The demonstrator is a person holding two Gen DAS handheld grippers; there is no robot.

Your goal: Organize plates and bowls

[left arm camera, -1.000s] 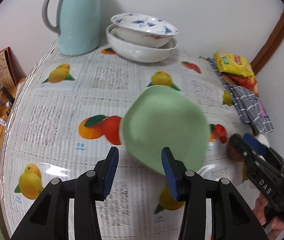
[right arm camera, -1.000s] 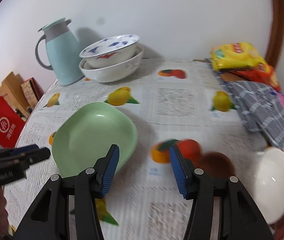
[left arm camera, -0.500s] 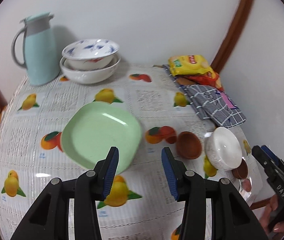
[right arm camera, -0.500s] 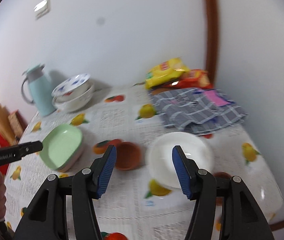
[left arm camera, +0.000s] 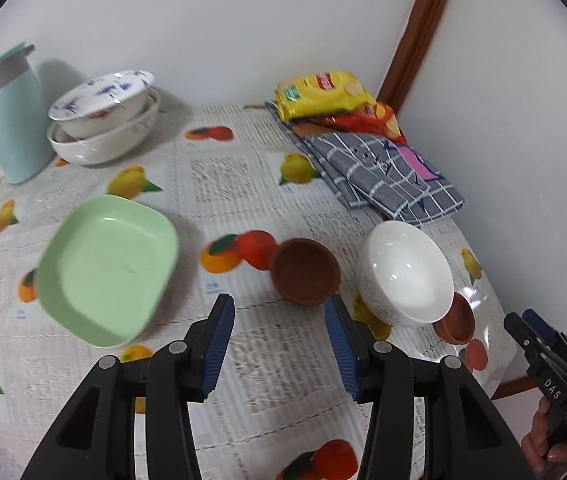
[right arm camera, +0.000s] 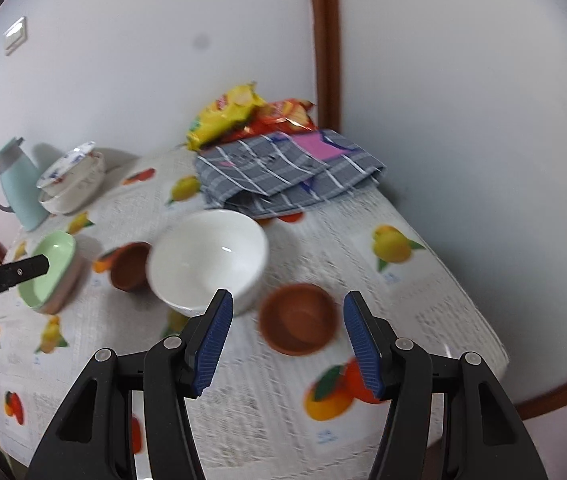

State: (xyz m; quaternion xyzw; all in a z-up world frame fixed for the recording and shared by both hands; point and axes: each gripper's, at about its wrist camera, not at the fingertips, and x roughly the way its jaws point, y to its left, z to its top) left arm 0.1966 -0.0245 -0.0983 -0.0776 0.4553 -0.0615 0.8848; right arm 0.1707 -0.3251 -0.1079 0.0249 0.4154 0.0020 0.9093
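Observation:
A green square plate (left arm camera: 107, 268) lies at the left of the table. A small brown bowl (left arm camera: 305, 271) sits just beyond my open, empty left gripper (left arm camera: 279, 344). A white bowl (left arm camera: 407, 272) stands to its right, with a second small brown bowl (left arm camera: 457, 318) behind it near the table edge. In the right wrist view my right gripper (right arm camera: 287, 340) is open and empty, with that second brown bowl (right arm camera: 299, 318) between and beyond its fingers. The white bowl (right arm camera: 207, 260), the first brown bowl (right arm camera: 129, 266) and the green plate (right arm camera: 49, 274) lie to the left.
Two stacked white bowls with blue pattern (left arm camera: 103, 120) and a light blue jug (left arm camera: 13, 112) stand at the back left. Snack packets (left arm camera: 327, 96) and a folded grey checked cloth (left arm camera: 379, 168) lie at the back right. The table edge (right arm camera: 483, 328) is close on the right.
Both grippers have pulled back from the green plate and swung right. The brown bowls and white bowl have come into view. The right gripper now faces the near brown bowl.

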